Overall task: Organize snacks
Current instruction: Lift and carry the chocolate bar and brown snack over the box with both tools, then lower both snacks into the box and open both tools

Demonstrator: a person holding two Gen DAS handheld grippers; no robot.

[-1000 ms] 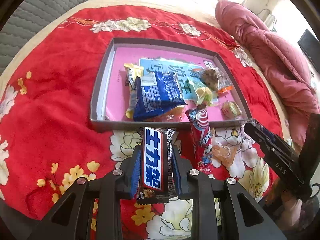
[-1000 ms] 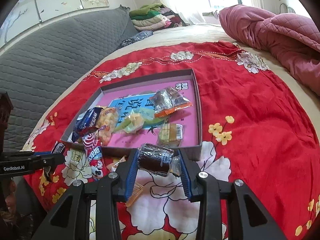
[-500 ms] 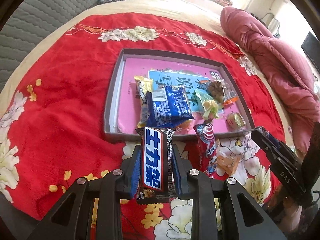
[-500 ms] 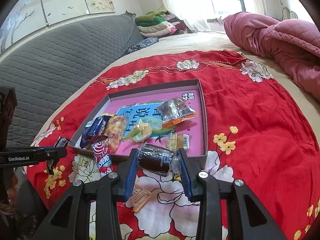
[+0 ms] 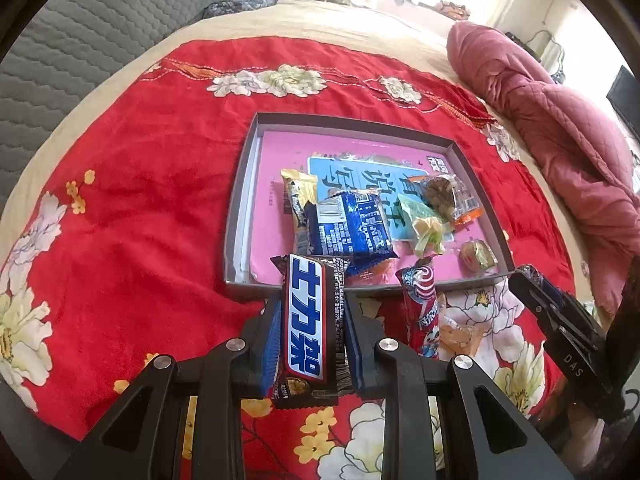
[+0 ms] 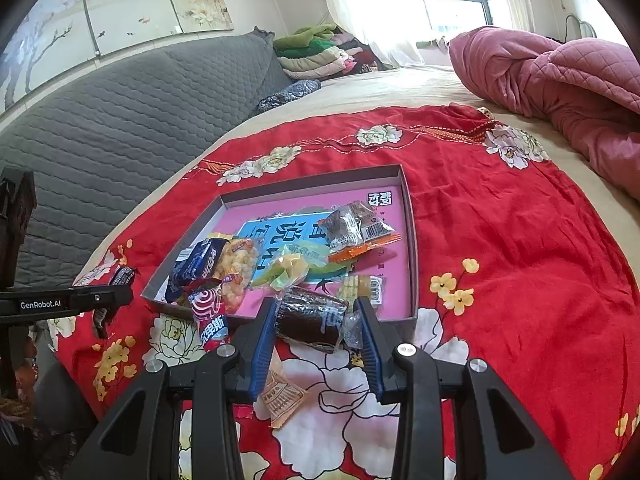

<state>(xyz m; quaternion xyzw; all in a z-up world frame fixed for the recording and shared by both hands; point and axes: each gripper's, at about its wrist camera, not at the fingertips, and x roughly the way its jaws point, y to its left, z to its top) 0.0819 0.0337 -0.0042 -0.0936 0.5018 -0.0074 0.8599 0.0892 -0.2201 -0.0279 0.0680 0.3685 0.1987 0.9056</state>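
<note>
My left gripper (image 5: 310, 312) is shut on a brown chocolate bar (image 5: 306, 320) with a blue and white label, held just before the near wall of a grey tray (image 5: 242, 196) with a pink floor. The tray holds several snacks, among them a blue packet (image 5: 352, 228). My right gripper (image 6: 318, 316) is shut on a dark cake in a clear wrapper (image 6: 310, 318), held above the near rim of the same tray (image 6: 410, 216). A red lollipop-print packet (image 6: 210, 314) leans on the tray's near edge, and an orange packet (image 6: 282, 394) lies on the blanket below my right gripper.
A red flowered blanket (image 5: 132, 184) covers the bed under the tray. A pink quilt (image 6: 560, 84) is heaped at the right. A grey padded headboard (image 6: 112, 108) runs along the left, with folded clothes (image 6: 316, 52) behind. The other gripper (image 5: 560, 332) shows at the right edge of the left view.
Both views have tipped upward a little, so the tray sits lower in the frames and more of the room shows. Both grips are unchanged.
</note>
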